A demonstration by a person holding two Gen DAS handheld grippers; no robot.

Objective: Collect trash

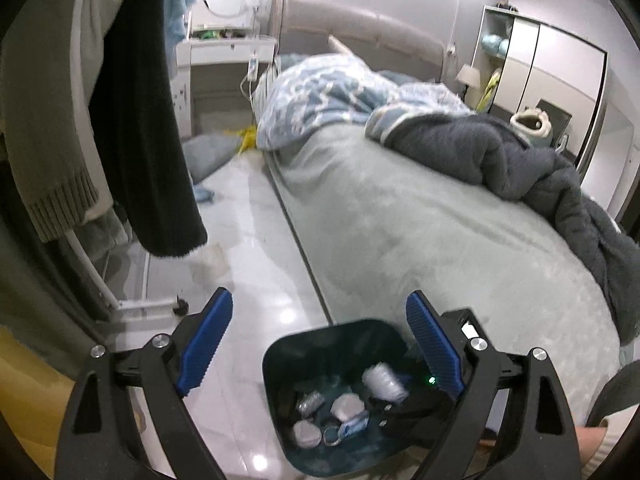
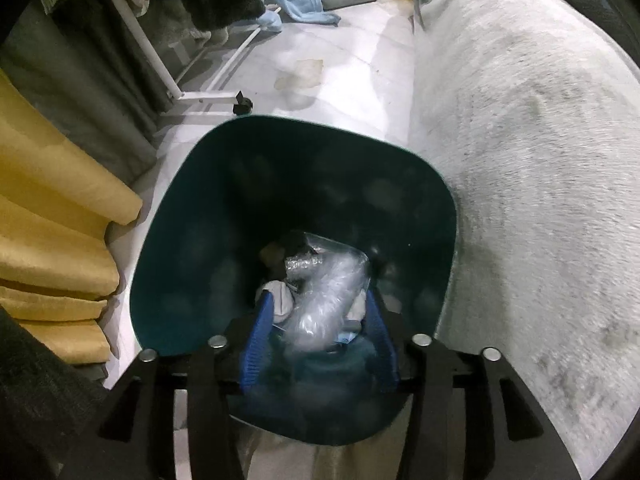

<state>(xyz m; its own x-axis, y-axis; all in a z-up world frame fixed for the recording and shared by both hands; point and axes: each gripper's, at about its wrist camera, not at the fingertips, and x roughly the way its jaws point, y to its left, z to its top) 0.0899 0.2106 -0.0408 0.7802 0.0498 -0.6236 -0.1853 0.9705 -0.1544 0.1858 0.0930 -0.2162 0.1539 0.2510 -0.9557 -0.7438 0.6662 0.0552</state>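
Left gripper (image 1: 320, 344), lower part of the left wrist frame: 2 black angular arms carrying 2 blue ribbed pads (image 1: 206, 344), with 4 round silver screw heads on the linkage, a small white label and a green light at lower right. Right gripper (image 2: 318, 336), lower centre of the right wrist frame: the same black frame, 2 blue ribbed fingers (image 2: 256, 344) and 4 silver screw heads. A pale knitted cuff (image 1: 604, 446) shows at the lower right edge of the left wrist frame.
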